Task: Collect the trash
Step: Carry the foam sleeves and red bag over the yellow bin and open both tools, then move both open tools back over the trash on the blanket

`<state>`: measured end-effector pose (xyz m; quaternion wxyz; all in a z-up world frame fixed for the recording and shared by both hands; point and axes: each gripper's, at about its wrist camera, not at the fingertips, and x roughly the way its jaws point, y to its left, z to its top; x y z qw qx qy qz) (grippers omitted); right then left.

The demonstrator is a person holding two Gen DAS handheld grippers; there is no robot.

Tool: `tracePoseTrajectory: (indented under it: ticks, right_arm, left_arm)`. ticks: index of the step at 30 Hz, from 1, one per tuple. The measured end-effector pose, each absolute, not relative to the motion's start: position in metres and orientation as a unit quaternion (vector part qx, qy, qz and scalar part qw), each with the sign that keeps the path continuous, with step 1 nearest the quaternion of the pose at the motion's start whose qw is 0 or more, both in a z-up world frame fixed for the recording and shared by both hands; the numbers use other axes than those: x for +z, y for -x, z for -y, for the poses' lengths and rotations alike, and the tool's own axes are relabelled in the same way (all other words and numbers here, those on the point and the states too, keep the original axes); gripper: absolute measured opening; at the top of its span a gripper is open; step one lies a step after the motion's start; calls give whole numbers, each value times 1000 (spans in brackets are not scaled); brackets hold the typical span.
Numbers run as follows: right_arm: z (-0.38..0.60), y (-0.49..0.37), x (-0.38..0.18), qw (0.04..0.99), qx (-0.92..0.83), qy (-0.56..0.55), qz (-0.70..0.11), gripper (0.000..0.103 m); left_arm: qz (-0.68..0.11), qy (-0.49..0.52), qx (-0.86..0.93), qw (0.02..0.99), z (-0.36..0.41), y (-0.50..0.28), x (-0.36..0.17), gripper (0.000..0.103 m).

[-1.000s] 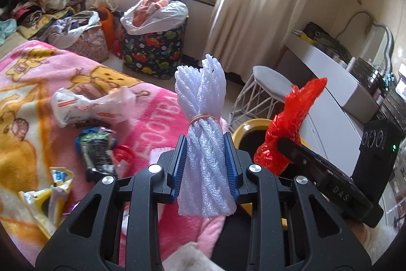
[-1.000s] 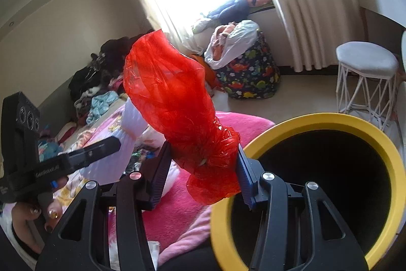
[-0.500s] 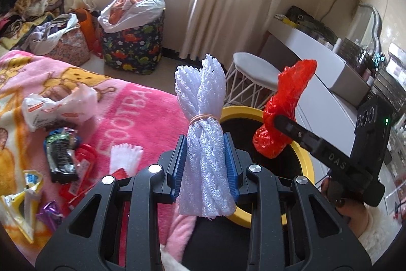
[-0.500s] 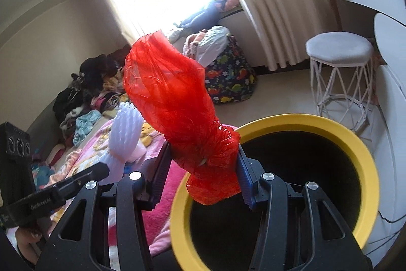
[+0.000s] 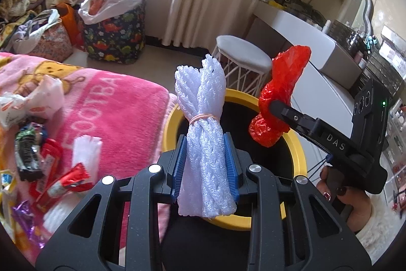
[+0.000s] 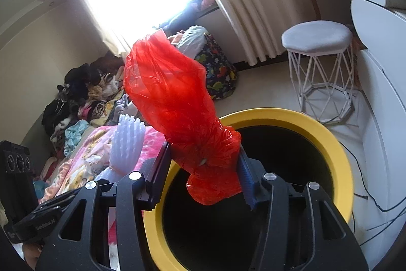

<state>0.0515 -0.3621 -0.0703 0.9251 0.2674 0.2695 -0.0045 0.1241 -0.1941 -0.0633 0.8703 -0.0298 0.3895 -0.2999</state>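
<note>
Hiding the bin (image 6: 327, 141) floor in blackness, each claw clamps trash: left (image 5: 205, 164) foam netting (image 5: 203, 133), right (image 6: 205, 164) red bag (image 6: 175, 103).

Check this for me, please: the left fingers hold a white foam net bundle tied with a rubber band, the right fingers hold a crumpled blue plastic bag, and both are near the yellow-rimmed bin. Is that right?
One detail is wrong: the plastic bag in the right fingers is red, as the right wrist view shows. The left fingers do hold the white foam net bundle with its rubber band, near the yellow-rimmed bin.
</note>
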Motion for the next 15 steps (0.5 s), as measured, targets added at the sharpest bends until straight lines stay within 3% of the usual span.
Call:
tracePoseTrajectory:
  ticks: [4,6,8,10,15]
  right_arm:
    - [371,-49,-73,921,-17,-277,-272,51]
    - [376,-48,-75,919,-24,-284,-273,59]
    - [376,-46,-75,916,-36,-290,-275,65]
    - [378,-46,-77,914,-41,-293,-277,69]
    - [375,-47,-78,915,-44,-287,-280,71]
  left_arm:
    - [-395,28,-309,864,204,-126,-69,23]
    - [-399,30,-315,861,206,-128,-72,25]
    - [-399,37,-313,861,205,-131,-74,43]
    - [-392,40,-302,868,203,-131,-73,72]
    - [-369,43,-286,884,190,-126,-65,86]
